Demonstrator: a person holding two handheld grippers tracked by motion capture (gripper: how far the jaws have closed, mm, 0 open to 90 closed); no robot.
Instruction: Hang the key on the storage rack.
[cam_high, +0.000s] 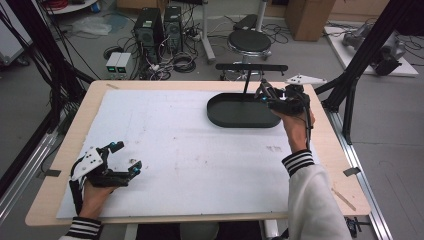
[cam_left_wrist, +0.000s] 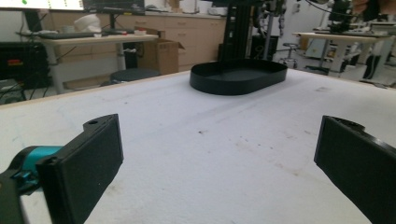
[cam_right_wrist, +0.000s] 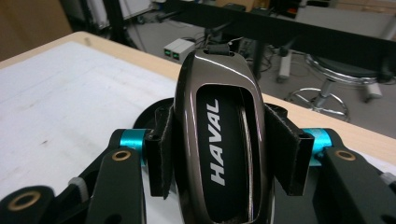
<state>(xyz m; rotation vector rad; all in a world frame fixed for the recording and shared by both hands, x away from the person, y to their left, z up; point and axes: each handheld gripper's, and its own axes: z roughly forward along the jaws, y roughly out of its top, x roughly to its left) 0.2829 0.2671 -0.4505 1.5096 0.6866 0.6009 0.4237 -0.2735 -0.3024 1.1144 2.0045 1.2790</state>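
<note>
Right tongs (cam_right_wrist: 219, 154): jaws clamped on both sides of a car key fob (cam_right_wrist: 219, 140), glossy dark brown w/ black centre panel, lettering "HAVAL" in white. Fob stands on end betw. the pads, narrow end w/ small loop up. In high view right tongs (cam_high: 264, 95) sit at the right end of the tray, above its rim, at the table's far right; fob itself too small to make out there.

Left tongs (cam_left_wrist: 219, 158): jaws wide apart, nothing betw. them, bare white sheet below. In high view left tongs (cam_high: 125, 157) are low over the near left part of the table, well apart from tray and fob.

Tray (cam_high: 240, 112): black, oval, shallow wall, lying flat on the white sheet, far right of centre. In left gripper view, tray (cam_left_wrist: 238, 77) is seen across the sheet.

White sheet (cam_high: 175, 150): covers most of the table (cam_high: 60, 175), light wood edge showing all round; a few dark smudges.

Floor beyond: black stool (cam_high: 249, 42), two PC towers (cam_high: 157, 27), cables.
</note>
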